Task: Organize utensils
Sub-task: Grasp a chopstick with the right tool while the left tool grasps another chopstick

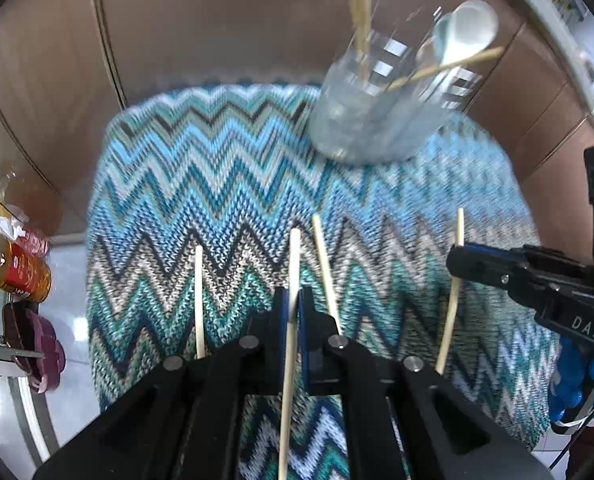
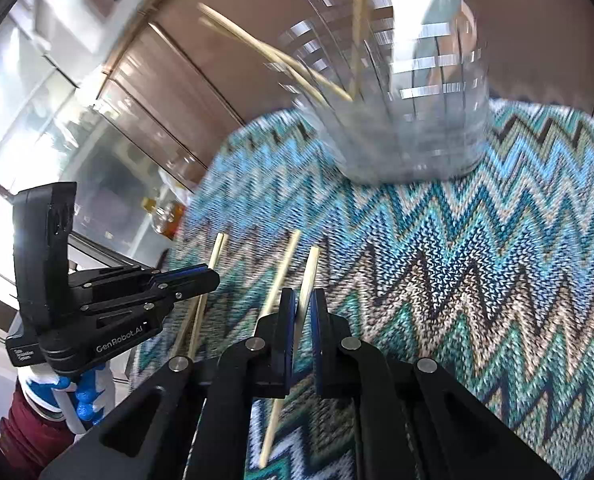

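Right now, both grippers are over a zigzag knitted mat (image 1: 217, 184) in blue, teal and grey. The mat lies on a brown table (image 1: 225, 28).

From the left wrist view, the left gripper (image 1: 293, 300) has its two black and blue fingers pinched tight on one pale wooden chopstick (image 1: 291, 344). The stick runs up between the fingers and pokes out past the tips. Two more chopsticks lie on the mat close by, one just to the left (image 1: 198, 300) and one just to the right (image 1: 325, 272).

The right gripper (image 1: 457, 260) comes in from the right edge of that view. It is pinched tight on its own chopstick (image 1: 453, 300), which crosses its tips. From the right wrist view, that same chopstick (image 2: 307, 280) sits squeezed between the fingers of the right gripper (image 2: 303, 300), and the left gripper (image 2: 213, 276) shows at the left with a stick across its tips too.

At the far side of the mat stands a clear glass jar (image 1: 373, 116). It looks blurry. Some chopsticks (image 1: 361, 8) stand inside it, and a white spoon (image 1: 469, 32) leans in it as well.

Off the left side of the mat, in the left wrist view, is a bottle with a red label (image 1: 19, 270).
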Demonstrator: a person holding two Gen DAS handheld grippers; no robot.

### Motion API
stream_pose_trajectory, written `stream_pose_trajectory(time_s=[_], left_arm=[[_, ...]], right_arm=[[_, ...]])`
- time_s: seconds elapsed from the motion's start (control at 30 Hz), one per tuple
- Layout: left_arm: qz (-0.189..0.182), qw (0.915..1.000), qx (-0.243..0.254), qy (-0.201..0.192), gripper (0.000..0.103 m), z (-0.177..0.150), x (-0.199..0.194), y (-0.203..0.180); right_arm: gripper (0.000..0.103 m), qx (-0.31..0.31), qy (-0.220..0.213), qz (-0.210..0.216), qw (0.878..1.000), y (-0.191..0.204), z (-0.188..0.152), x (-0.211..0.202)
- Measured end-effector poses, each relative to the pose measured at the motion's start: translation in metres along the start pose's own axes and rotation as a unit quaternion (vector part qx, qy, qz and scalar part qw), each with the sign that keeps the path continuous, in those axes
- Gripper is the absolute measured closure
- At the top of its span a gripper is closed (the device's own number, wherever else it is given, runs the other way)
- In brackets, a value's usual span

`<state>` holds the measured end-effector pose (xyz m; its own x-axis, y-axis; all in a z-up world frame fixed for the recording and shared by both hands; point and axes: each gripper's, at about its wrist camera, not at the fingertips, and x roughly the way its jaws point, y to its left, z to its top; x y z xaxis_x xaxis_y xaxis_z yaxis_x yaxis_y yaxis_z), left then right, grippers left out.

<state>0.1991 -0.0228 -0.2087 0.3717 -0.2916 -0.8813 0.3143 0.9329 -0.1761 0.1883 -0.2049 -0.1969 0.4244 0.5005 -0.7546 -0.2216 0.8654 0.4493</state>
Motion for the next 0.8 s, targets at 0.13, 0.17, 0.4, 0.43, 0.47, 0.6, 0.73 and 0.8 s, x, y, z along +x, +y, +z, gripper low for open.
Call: stream_pose_trajectory(time_s=[0.13,0.17,0.4,0.43,0.47,0.6,0.73,0.8], left_arm=[[0.005,0.9979,0.012,-0.063,0.098,-0.021,-0.04,-0.013],[0.006,0.9968,0.016,-0.078,0.098,-0.026,-0.049,-0.016],[0.015,0.9905,0.02,-0.135,0.098,-0.05,-0.095,-0.015],[0.017,0.9897,0.018,-0.141,0.098,-0.054,-0.1,-0.015],[0.018,0.989,0.015,-0.146,0.098,-0.057,-0.103,-0.016],[0.016,0.9867,0.004,-0.162,0.098,-0.066,-0.121,-0.013],[0.012,0.9835,-0.002,-0.18,0.098,-0.066,-0.138,-0.012],[0.006,0.9814,-0.005,-0.192,0.098,-0.063,-0.147,-0.014]], right_arm=[[0.097,-0.024,-0.035,0.003,0.999,0.018,-0.015,-0.033],[0.097,-0.029,-0.042,0.002,0.999,0.022,-0.02,-0.04],[0.098,-0.059,-0.085,-0.007,0.995,0.042,-0.049,-0.083],[0.098,-0.062,-0.09,-0.009,0.994,0.046,-0.053,-0.087],[0.098,-0.066,-0.096,-0.011,0.993,0.049,-0.057,-0.092],[0.098,-0.08,-0.119,-0.016,0.99,0.056,-0.067,-0.109],[0.098,-0.086,-0.145,-0.024,0.985,0.058,-0.067,-0.132],[0.098,-0.088,-0.162,-0.03,0.982,0.058,-0.064,-0.144]])
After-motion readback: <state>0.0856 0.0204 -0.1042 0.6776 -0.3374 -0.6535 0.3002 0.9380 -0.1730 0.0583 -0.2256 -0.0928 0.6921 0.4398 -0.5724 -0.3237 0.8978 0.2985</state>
